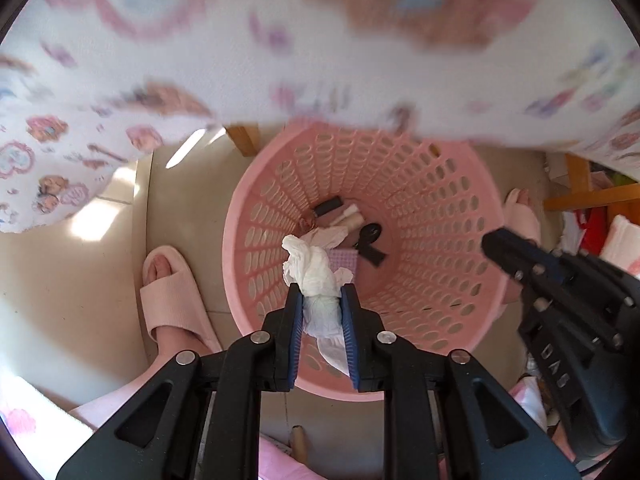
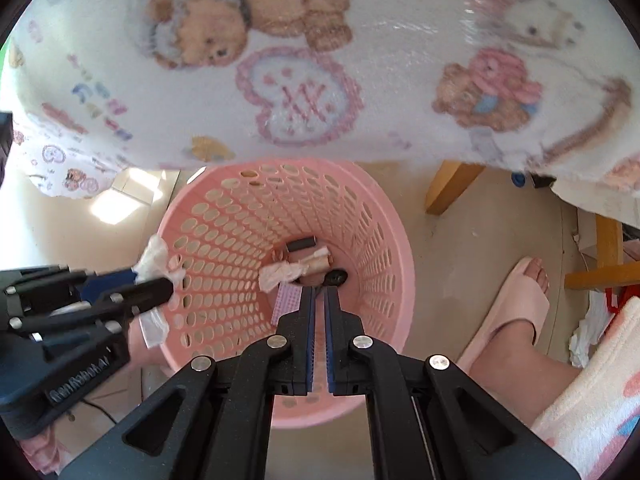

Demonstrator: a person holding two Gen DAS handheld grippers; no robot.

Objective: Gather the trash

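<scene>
The left gripper [image 1: 321, 292] is clamped on a crumpled white tissue [image 1: 316, 272], held above the pink basket [image 1: 440, 216] and pointing straight down. The right gripper [image 2: 319, 294], at about three o'clock from it, has its jaws together and empty over the basket's mouth. On the basket floor lie another tissue [image 2: 280, 274] and small scraps.

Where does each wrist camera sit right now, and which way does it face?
Left wrist: looks down along the left gripper, shut on crumpled tissue, into the pink basket; slippered foot beside it.
Right wrist: looks down along the shut right gripper into the basket; other foot shows.
Shared: basket, its trash, printed tablecloth, each other's gripper.
</scene>
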